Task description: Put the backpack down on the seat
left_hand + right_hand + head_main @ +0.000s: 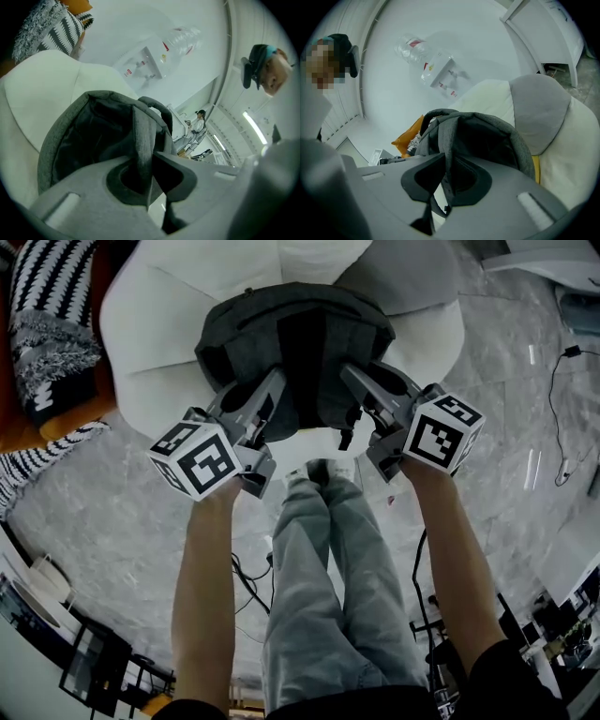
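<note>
The left gripper (258, 397) and right gripper (367, 385) each clamp a shoulder strap (142, 140), the grey backpack (291, 338) hanging over the front of the white seat (145, 329); lowering seems in hand; next, settle it, then let go

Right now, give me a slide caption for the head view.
Left tongs and right tongs clamp the grey backpack by its straps over the white cushioned chair.

No readable text, label or number anywhere
</note>
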A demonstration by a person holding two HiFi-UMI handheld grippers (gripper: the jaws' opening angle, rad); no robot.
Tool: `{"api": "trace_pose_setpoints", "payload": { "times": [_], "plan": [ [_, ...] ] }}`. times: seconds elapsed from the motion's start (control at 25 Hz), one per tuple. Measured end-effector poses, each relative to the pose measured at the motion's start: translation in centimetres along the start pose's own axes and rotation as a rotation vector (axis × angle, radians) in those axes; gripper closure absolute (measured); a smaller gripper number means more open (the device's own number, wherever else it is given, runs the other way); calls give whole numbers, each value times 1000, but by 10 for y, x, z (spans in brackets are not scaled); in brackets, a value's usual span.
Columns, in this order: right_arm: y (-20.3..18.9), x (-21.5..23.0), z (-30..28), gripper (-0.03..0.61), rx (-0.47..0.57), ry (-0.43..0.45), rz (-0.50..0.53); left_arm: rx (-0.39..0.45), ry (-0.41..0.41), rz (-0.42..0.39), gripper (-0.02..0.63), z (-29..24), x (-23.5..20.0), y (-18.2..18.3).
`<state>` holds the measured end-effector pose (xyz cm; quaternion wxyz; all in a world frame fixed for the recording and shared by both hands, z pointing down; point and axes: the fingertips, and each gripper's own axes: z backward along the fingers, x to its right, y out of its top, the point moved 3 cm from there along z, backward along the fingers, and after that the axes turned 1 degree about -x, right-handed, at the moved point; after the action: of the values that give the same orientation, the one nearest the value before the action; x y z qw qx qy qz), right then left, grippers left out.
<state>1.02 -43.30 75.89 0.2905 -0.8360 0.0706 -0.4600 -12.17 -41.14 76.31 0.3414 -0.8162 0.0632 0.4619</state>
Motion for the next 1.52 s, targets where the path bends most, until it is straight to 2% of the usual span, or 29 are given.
{"api": "trace_pose_setpoints", "payload": {
  "times": [0.64,0.92,1.16,1.28,1.4,1.52],
  "plan": [
    [24,52,-46,538,33,-76,-44,-25,6,12,580,-48,-54,29],
    [34,76,-76,537,16,-108,-23,-35,94,17,580,-67,-85,43],
    [40,101,-98,532,3,-216,65,-45,169,18,572,-83,-108,52],
    [39,110,-105,529,0,-249,69,-53,201,42,547,-88,-118,53],
    [34,118,-108,529,-31,-278,89,-74,199,64,535,-85,-128,48],
    [32,125,-111,525,-56,-302,106,-88,207,92,469,-79,-139,44]
  ]
}}
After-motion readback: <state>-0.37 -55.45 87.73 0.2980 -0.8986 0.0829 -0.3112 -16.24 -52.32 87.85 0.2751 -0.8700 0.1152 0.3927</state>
